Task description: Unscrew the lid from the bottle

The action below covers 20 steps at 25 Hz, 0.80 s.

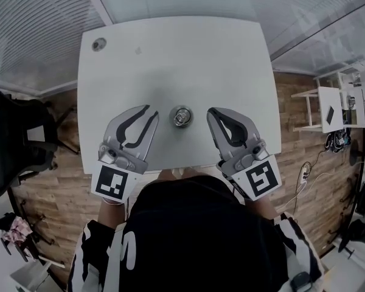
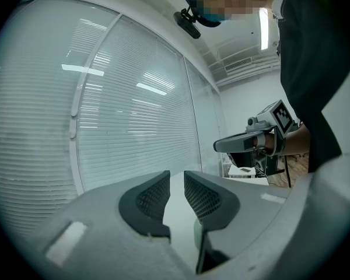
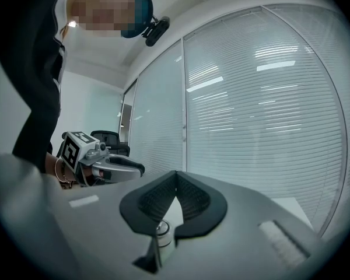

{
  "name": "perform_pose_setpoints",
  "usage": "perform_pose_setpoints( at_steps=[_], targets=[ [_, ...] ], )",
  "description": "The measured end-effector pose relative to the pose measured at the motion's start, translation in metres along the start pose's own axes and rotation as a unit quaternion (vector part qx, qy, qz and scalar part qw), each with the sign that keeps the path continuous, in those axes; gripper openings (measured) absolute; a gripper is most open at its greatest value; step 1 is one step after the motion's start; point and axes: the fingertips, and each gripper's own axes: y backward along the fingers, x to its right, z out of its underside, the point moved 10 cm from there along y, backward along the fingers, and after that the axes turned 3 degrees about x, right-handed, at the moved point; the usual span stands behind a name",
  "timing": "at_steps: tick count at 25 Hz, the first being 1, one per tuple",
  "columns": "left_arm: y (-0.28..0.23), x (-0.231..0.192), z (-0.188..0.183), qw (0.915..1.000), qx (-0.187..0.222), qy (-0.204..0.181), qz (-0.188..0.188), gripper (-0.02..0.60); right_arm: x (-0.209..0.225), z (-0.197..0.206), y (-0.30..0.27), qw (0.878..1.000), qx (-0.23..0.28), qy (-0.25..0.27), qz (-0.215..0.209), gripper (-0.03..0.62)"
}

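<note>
A small bottle with a shiny metal lid (image 1: 181, 117) stands upright on the white table (image 1: 170, 53), near its front edge. My left gripper (image 1: 152, 111) sits just left of the bottle; in the left gripper view its jaws (image 2: 177, 177) stand a narrow gap apart with nothing between them. My right gripper (image 1: 210, 112) sits just right of the bottle, apart from it. Its tips (image 3: 176, 175) meet, shut on nothing. The bottle (image 3: 163, 233) shows low behind the jaws in the right gripper view. Neither gripper touches the bottle.
A cable hole (image 1: 98, 44) is set in the table's far left corner. A black office chair (image 1: 12, 139) stands left of the table and a white rack (image 1: 331, 108) to its right, on wood floor. Blinds cover the glass walls behind the table.
</note>
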Motion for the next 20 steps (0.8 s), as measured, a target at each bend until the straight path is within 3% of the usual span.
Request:
perform_pose_setpoints(
  at_steps=[9, 20],
  targets=[
    [0.004, 0.005, 0.014, 0.9994, -0.022, -0.010, 0.024, 0.183, -0.003, 0.007, -0.008, 1.000, -0.008, -0.005, -0.017, -0.006],
    [0.003, 0.021, 0.033, 0.9966, -0.037, -0.046, 0.057, 0.250, -0.007, 0.015, -0.007, 1.000, -0.016, -0.009, -0.023, -0.005]
  ],
)
